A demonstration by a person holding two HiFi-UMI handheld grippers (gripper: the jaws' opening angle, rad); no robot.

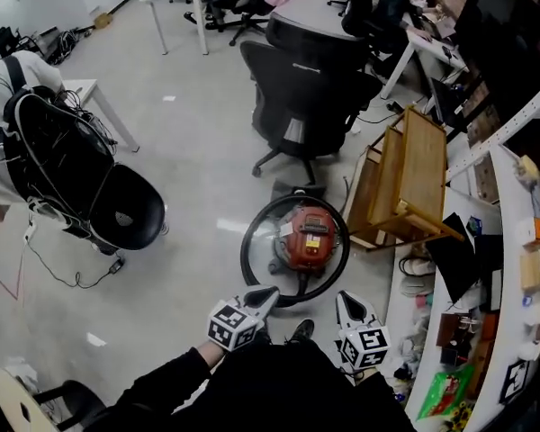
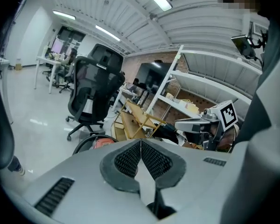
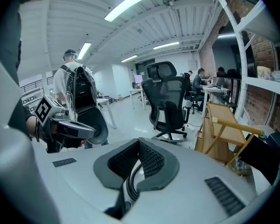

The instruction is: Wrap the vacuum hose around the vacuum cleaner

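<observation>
The red vacuum cleaner [image 1: 304, 238] stands on the floor, and its black hose [image 1: 252, 232] lies in a ring around it. My left gripper [image 1: 268, 293] hovers just in front of the ring's near edge, jaws shut with nothing between them. My right gripper [image 1: 343, 299] hangs a little to the right of it, also shut and empty. In the left gripper view, the vacuum cleaner [image 2: 101, 143] and an arc of the hose [image 2: 82, 144] peek over my left gripper [image 2: 140, 143]. The right gripper view shows my right gripper [image 3: 139, 142] shut, with the vacuum out of sight.
A black office chair [image 1: 301, 97] stands just behind the vacuum. A tipped wooden frame [image 1: 405, 180] lies to its right, beside a cluttered shelf [image 1: 504, 268]. A person with a black backpack [image 1: 54, 165] stands at the left, next to a round black stool [image 1: 126, 207].
</observation>
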